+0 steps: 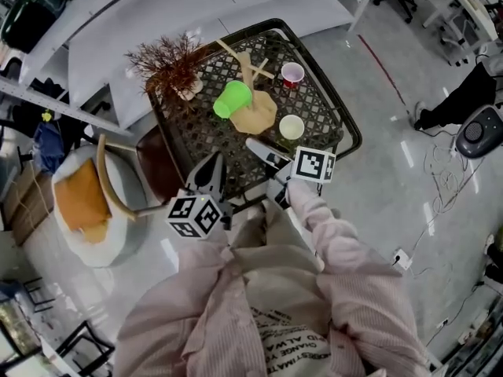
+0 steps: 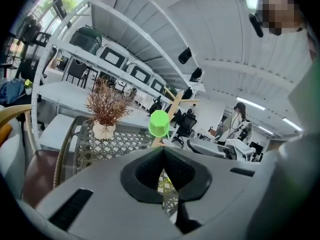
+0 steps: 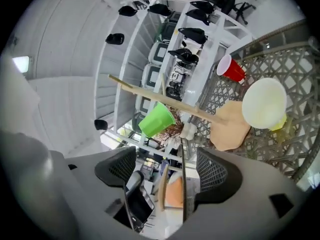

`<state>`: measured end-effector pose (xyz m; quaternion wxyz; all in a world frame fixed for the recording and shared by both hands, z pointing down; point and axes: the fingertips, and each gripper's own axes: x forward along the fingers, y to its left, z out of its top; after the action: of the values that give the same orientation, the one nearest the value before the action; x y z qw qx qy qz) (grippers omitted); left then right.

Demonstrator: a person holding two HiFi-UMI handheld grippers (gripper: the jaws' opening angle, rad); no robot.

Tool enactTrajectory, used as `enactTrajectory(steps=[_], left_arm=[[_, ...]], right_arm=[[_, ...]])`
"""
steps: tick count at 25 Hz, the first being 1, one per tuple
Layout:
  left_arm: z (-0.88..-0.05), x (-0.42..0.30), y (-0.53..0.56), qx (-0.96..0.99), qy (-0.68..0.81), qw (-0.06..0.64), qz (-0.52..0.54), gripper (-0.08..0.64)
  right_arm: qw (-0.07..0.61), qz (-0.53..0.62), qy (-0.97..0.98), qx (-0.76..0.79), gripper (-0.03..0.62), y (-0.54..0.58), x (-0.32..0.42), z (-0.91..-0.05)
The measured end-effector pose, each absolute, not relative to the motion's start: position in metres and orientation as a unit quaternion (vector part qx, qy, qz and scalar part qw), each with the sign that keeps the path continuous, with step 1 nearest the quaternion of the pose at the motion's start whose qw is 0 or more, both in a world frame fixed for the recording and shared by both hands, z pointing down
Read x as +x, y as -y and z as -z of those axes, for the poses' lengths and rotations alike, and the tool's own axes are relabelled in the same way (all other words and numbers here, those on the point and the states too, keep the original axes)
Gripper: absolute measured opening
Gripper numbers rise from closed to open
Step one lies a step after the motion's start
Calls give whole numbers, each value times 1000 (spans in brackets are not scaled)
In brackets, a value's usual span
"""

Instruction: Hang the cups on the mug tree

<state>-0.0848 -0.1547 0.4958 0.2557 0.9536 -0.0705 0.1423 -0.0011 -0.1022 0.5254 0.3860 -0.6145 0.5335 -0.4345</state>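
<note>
Plainly, little writing can be read: dark lettering on the cloth at the person's front is upside down and too small to make out, and each claw's cube carries only black-and-white square markers. On the black lattice worktop stands the wooden mug tree, a slanted stem with pegs on a flat pale base. A bright green cup hangs tilted from one peg. A red cup, white inside, stands upright beyond the tree, and a pale yellowish cup stands beside the base. A dried plant sits at the far left corner. The left claw is closed and empty. The right claw is spread wide, holding nothing.
</note>
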Motion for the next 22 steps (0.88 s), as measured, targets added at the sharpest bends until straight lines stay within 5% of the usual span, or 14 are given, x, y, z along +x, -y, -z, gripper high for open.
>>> enactTrajectory(steps=[22], left_arm=[[-532,-97,96,945,-1,271,-185,-2]], right_arm=[[254,385,-458,-759,340,16,10,-576]])
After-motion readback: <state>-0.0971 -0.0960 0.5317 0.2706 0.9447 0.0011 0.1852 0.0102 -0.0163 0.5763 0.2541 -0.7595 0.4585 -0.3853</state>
